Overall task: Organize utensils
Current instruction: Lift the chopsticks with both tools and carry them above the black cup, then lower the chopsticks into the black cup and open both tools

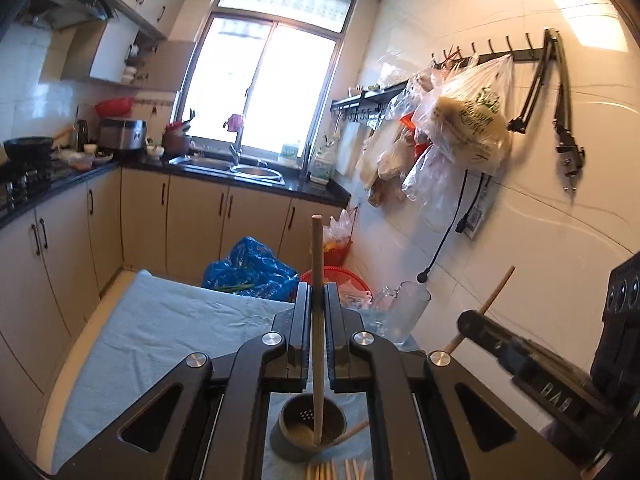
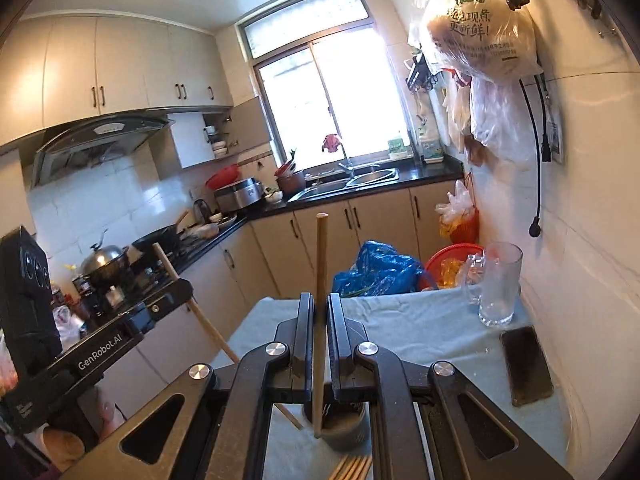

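Left gripper (image 1: 317, 296) was clamped on a chopstick (image 1: 317, 264), tip down in the dark holder (image 1: 308, 432) (on blue cloth (image 1: 160, 320)). Right gripper (image 2: 320, 308) pinched another chopstick (image 2: 321, 256) over the same holder; glass mug (image 2: 498, 288) stood far right.

Daylight through window (image 1: 264, 80), blown out white; glare patches on wall tiles (image 1: 560, 240); cabinets (image 2: 120, 68) evenly lit; strong fisheye bending and dark vignette at corners; slight softness, foreground sharp
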A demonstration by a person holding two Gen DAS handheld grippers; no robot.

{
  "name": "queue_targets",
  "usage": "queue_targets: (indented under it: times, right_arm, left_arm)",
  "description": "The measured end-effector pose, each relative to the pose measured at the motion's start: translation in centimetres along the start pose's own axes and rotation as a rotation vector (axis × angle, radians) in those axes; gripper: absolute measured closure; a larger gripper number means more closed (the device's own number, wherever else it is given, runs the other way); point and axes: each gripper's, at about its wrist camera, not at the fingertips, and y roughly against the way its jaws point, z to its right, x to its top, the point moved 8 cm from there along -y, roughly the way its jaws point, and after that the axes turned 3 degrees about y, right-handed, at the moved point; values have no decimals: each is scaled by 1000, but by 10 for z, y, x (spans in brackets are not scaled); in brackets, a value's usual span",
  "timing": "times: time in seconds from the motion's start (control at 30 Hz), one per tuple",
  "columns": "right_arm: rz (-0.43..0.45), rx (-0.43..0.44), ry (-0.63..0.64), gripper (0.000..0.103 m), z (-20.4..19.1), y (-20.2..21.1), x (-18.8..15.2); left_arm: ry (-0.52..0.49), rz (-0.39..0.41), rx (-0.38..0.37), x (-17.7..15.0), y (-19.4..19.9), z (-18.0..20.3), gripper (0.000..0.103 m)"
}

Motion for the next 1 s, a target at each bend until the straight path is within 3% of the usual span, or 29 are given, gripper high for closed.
queue_targets:
  times: [0.23, 0.37, 0.4, 0.43, 0.5, 0.57, 0.63, 0.8, 1.0]
  right_arm:
    - [-150, -38, -45, 96, 28, -65, -44]
    - [-238, -33, -95, 95, 46, -90, -74]
    - [-251, -34, -108, 95, 51, -93, -78]
    - [-254, -38, -118, 95, 55, -93, -81]
    - [-264, -43, -146, 92, 63, -95, -83]
    - [-270, -38, -154, 81, 66, -94, -82]
    - [-266, -45, -153, 58, 67, -91, -79]
    - [-244, -50, -143, 55, 63, -68, -69]
    - [-234, -79, -79, 39, 59, -16, -68]
  left_arm:
    - [-32, -132, 77, -40, -60, -16, 97]
    - [-25, -154, 101, -53, -69, -24, 96]
    - [-27, -158, 103, -54, -70, -25, 89]
    - [-27, -158, 102, -55, -69, -26, 75]
    - [-22, -132, 111, -51, -61, -27, 58]
    - [-17, -103, 117, -46, -51, -29, 50]
    - [-16, -88, 115, -42, -39, -30, 46]
    - [-14, -51, 138, -37, 6, -39, 41]
    - [7, -41, 183, -59, 69, -65, 35]
